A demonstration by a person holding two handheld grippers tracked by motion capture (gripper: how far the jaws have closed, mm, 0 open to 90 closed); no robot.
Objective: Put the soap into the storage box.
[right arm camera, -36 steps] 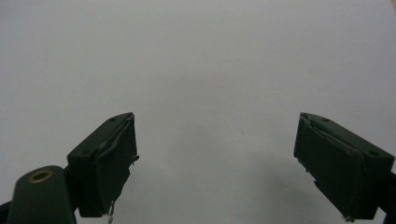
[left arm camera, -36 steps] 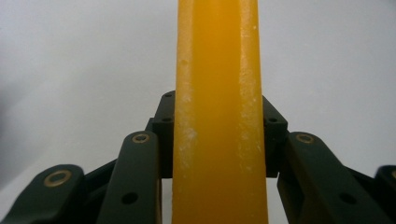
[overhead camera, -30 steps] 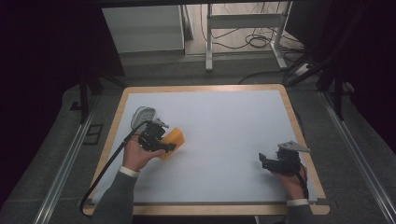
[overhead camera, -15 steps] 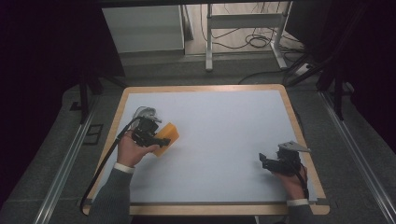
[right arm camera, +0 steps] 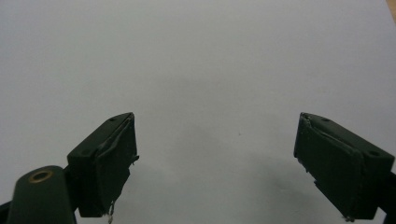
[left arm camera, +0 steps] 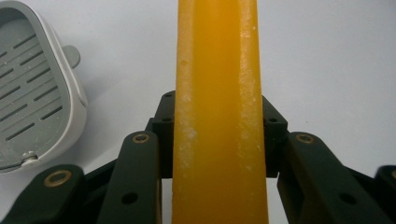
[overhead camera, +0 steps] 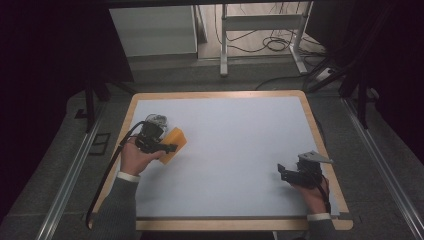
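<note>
Orange, waxy soap-like bar (left arm camera: 219, 116) pinched edge-on between the left gripper (overhead camera: 161, 148) jaws, left of centre in the high view, beside a grey slotted plastic dish (left arm camera: 32, 93). Probably mid-carry; next, lowering into that dish. Right gripper (overhead camera: 295, 174) wide apart, empty, lower right.

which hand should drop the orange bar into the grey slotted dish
Left. The left tool is already shut on the orange bar, and the grey slotted dish lies right beside it. The right tool is open with nothing in it, over at the table's far side.
</note>
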